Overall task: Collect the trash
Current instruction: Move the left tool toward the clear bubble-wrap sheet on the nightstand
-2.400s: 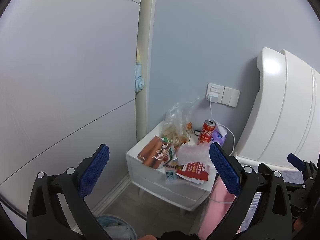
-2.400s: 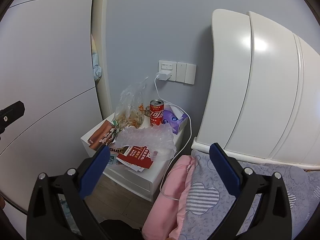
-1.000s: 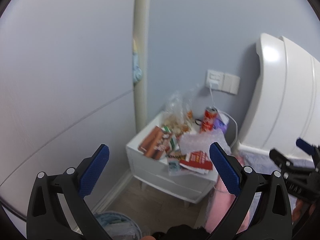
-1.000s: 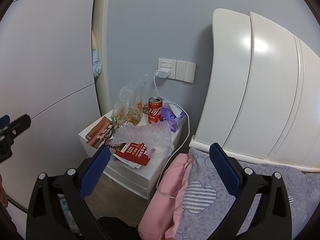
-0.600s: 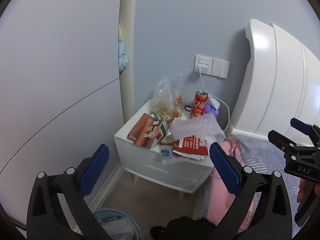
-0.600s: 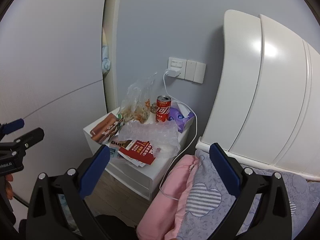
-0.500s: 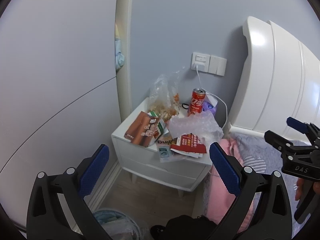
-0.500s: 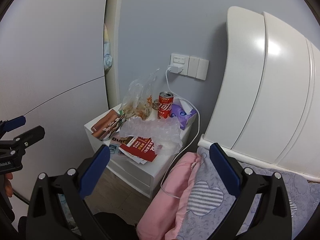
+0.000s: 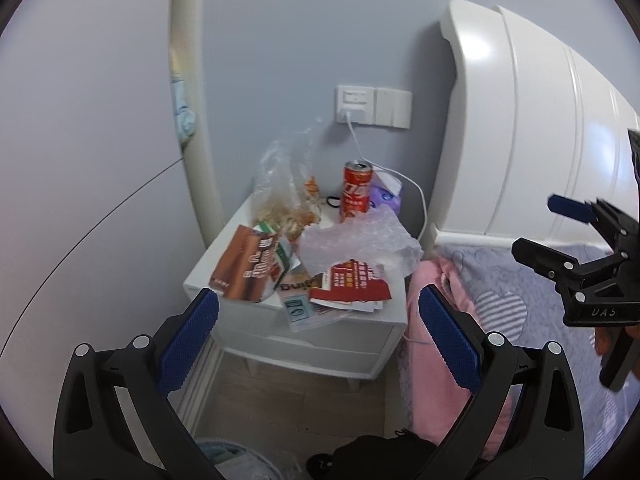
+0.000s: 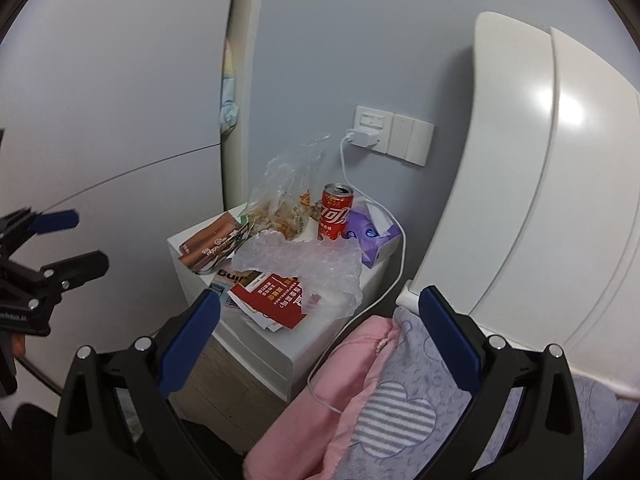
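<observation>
A white nightstand (image 9: 236,240) (image 10: 320,348) is littered with trash: a red soda can (image 9: 356,192) (image 10: 336,212), a clear food bag (image 9: 284,188) (image 10: 286,196), crumpled bubble wrap (image 9: 360,242) (image 10: 304,264), a brown carton (image 9: 246,264) (image 10: 212,246), and a red leaflet (image 9: 350,282) (image 10: 276,300). My left gripper (image 9: 316,340) is open and empty, in front of and well short of the nightstand. My right gripper (image 10: 320,344) is open and empty, also short of it. Each gripper shows in the other's view, the right one (image 9: 580,248) and the left one (image 10: 56,244).
A trash bin (image 9: 236,460) sits on the floor below my left gripper. A bed with pink and lilac bedding (image 10: 392,400) and a white headboard (image 10: 540,184) stands right of the nightstand. A charger cable (image 10: 380,260) hangs from the wall socket. A purple tissue pack (image 10: 372,240) lies behind the can.
Both grippers have moved closer to the nightstand, which now looks larger in both views. The jaws stayed open and empty.
</observation>
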`<state>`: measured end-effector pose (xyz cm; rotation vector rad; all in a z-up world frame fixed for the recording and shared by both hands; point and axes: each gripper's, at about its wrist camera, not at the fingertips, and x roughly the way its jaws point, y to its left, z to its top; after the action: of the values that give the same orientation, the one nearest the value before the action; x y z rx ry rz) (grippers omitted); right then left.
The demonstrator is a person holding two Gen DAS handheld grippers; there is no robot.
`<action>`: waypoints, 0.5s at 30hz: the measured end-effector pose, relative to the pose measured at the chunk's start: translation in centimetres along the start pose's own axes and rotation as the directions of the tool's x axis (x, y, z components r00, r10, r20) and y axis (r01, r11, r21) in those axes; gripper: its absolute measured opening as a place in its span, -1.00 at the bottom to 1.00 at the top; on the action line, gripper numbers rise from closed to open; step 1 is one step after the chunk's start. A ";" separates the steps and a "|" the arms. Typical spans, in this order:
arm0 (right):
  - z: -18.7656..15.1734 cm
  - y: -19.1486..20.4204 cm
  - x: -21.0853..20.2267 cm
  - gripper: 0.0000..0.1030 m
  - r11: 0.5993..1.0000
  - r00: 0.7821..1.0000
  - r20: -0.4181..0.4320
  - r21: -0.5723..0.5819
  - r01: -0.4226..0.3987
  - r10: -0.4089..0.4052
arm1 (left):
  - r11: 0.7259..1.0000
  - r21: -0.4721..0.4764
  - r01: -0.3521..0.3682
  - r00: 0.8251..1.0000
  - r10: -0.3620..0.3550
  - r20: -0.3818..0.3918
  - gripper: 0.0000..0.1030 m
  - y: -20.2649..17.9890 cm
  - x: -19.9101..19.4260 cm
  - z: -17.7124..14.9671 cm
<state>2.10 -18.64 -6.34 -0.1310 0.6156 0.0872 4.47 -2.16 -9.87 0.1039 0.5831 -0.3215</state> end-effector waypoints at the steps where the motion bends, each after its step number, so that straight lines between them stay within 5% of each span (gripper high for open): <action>1: -0.2 -0.1 0.4 0.88 1.000 1.000 -0.007 -0.015 -0.016 0.016 | 1.000 0.008 0.008 1.000 -0.008 -0.003 0.89 -0.2 0.5 0.0; 15: -0.9 -3.7 7.6 0.88 0.997 0.992 -0.098 -0.024 -0.076 0.074 | 0.982 0.176 0.074 0.997 -0.066 -0.050 0.89 -2.9 8.2 1.4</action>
<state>8.23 -22.09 -11.15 -0.1391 0.7165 0.1626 10.66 -7.35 -13.29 0.2632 0.6017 -0.4402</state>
